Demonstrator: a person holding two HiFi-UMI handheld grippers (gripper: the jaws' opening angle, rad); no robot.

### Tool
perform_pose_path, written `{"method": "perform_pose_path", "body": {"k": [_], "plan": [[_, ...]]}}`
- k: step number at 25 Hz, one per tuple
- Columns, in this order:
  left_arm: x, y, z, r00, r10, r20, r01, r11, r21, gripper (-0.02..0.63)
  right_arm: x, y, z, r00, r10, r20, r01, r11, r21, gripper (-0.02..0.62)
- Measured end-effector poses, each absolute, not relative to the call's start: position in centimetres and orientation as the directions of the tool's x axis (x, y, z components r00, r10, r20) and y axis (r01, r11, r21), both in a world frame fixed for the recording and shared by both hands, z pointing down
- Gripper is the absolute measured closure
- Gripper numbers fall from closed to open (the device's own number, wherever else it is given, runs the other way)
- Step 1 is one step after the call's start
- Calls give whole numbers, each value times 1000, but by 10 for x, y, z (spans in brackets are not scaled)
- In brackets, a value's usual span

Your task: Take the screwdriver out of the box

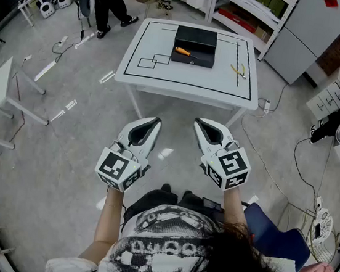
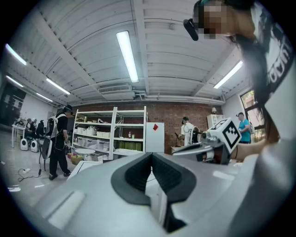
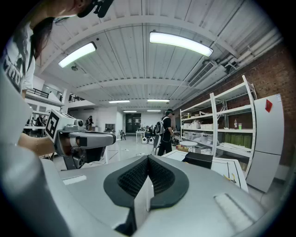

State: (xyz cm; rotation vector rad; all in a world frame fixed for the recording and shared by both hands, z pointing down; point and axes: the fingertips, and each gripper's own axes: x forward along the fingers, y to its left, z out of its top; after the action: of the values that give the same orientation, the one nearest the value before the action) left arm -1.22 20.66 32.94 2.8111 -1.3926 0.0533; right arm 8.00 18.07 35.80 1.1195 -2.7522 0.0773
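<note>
Screwdriver [image 1: 185,53], orange-handled: lies in black box [image 1: 196,39] on white table [image 1: 183,81], well apart from both grippers. Left gripper [image 1: 156,122], right gripper [image 1: 198,123]: jaws together, nothing held (both short of the table). Advised: step in, part one gripper's jaws, close across the handle. Nearby: pliers [image 1: 239,72], right of the box; nothing seen in the way.

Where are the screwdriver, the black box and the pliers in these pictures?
screwdriver [image 1: 182,52], head view, on its orange handle.
black box [image 1: 196,36], head view, on its far half, away from the screwdriver.
pliers [image 1: 239,71], head view, on the middle of the tool.
</note>
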Motion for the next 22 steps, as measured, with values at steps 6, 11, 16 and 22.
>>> {"method": "perform_pose_path", "body": {"k": [6,11,16,22], "plan": [[-38,204,341,616,-787,40,-788,-615,22,606,54,176,364,-699,-694,175,-706,709,-8,598],[-53,195,351,629,-776,51,-777,-628,37,606,36,174,373,-692,-697,187,-713,701,-28,598],[-60,184,353,641,-766,46,-767,-639,60,606,27,167,382,-688,-691,219,-713,701,-29,598],[-61,159,359,651,-757,51,-759,-648,66,606,23,138,392,-687,-684,247,-712,702,-35,598]]}}
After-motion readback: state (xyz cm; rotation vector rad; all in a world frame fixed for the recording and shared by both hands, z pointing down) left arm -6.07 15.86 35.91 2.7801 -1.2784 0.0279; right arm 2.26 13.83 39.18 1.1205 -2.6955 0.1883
